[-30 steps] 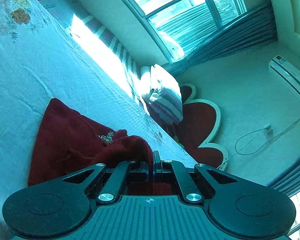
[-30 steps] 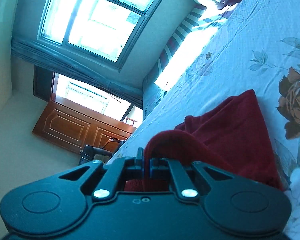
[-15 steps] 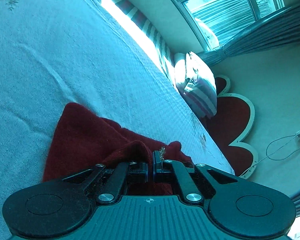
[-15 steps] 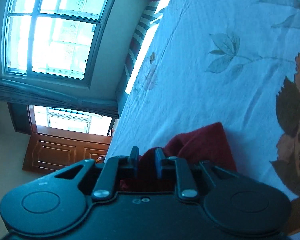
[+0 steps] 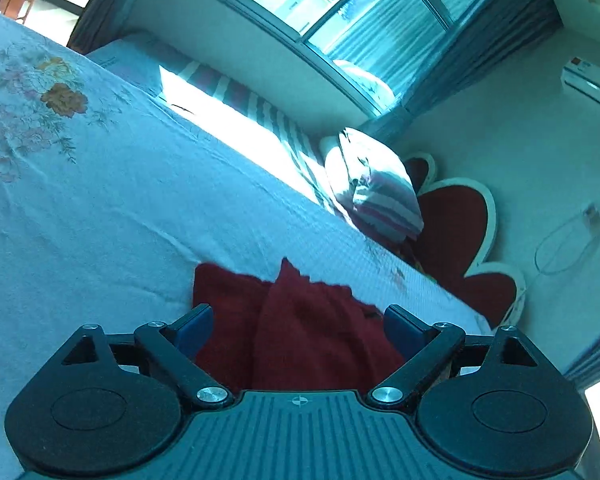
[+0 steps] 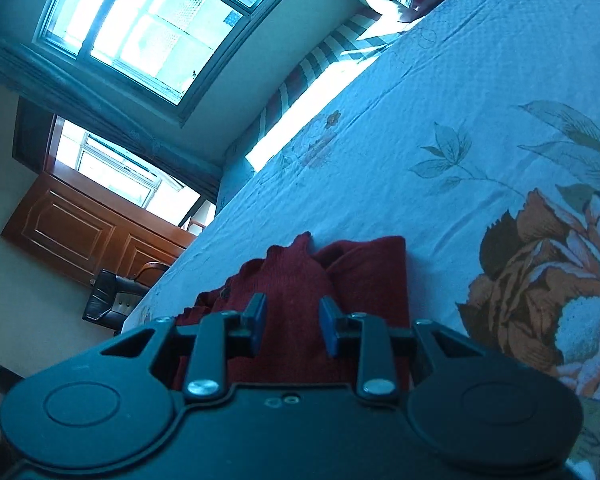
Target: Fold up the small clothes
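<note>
A dark red knitted garment [image 5: 300, 320] lies folded over on the pale blue floral bedsheet [image 5: 100, 200], with a scalloped hem on top. My left gripper [image 5: 300, 326] is open wide just above it, its blue fingers on either side of the cloth and holding nothing. In the right wrist view the same garment [image 6: 320, 280] lies right in front of my right gripper [image 6: 292, 324], which is open with the knit between its fingers but not clamped.
A striped pillow [image 5: 376, 192] and a red petal-shaped headboard [image 5: 460, 232] stand at the bed's far end. A window [image 6: 140, 28], a wooden door [image 6: 80, 232] and a dark chair [image 6: 116, 296] lie beyond the bed's edge.
Both grippers were shut on the red garment a second ago, carried its edge over, and have now opened and let it drop onto itself on the bed.
</note>
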`<state>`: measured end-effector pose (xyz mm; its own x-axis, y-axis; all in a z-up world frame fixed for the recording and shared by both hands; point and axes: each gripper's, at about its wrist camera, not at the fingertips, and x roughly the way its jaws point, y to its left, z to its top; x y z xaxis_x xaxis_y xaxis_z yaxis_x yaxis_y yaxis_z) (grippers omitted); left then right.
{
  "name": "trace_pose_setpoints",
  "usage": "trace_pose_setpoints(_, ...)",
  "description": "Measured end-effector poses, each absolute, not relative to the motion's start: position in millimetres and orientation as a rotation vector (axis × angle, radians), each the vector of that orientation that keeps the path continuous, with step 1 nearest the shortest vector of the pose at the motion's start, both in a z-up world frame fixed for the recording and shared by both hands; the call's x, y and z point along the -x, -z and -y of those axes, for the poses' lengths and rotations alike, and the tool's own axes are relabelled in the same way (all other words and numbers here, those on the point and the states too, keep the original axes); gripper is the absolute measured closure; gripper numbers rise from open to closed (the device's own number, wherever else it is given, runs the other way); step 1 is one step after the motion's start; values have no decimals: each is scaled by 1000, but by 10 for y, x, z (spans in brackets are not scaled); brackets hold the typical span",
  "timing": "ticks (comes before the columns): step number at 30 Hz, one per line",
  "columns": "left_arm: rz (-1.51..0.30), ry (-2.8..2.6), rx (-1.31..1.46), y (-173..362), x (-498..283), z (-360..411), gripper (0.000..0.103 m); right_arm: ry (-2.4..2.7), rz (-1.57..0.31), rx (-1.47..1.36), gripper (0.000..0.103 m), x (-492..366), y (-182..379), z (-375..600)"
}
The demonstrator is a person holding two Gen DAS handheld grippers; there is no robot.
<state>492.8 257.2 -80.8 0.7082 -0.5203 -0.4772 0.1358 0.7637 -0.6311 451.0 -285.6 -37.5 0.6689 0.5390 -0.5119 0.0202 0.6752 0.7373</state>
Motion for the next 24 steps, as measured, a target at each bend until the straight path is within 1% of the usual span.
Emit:
trace_pose_setpoints(2, -754, 447, 538, 818, -4744, -2637, 25, -354, -814, -765, 74, -4284, 349, 2895)
trace_pose_setpoints(3, -767, 459, 509, 827, -4670, -2638, 27, -363, -829, -760, 74, -4182, 349, 2917)
trace_pose_setpoints(5, -783, 470, 481, 835, -4521, -2654, 27, -380, -858, -755, 74, -4015, 361, 2939)
trace_pose_setpoints(9, -791, 438, 511, 887, -4408, -2716, 27, -385, -887, -751, 74, -3820, 323, 2951)
trace_pose_setpoints(15, -789, 481, 550, 943, -4289, -2681, 27, -419, -924, -735, 74, -3766, 355, 2900)
trace_pose_setpoints(19, -810, 524, 572, 970, -4237, -2649, 27, -410, -885, -787, 74, -3701, 376, 2965)
trace_pose_setpoints(20, -821, 531, 579, 997, -4244, -2627, 29, -402, -879, -817, 74, -3687, 408, 3011)
trace_pose_setpoints(21, -835, 535, 574, 1014, -4254, -2612, 41, -399, -878, -846, 74, -3672, 444, 3052)
trace_pose_setpoints(23, -883, 524, 550, 1087, -4309, -2552, 54, -399, -886, -866, 74, -3640, 516, 3100)
trace_pose_setpoints(24, -894, 527, 549, 1110, -4322, -2547, 57, -406, -893, -867, 74, -3636, 534, 3100)
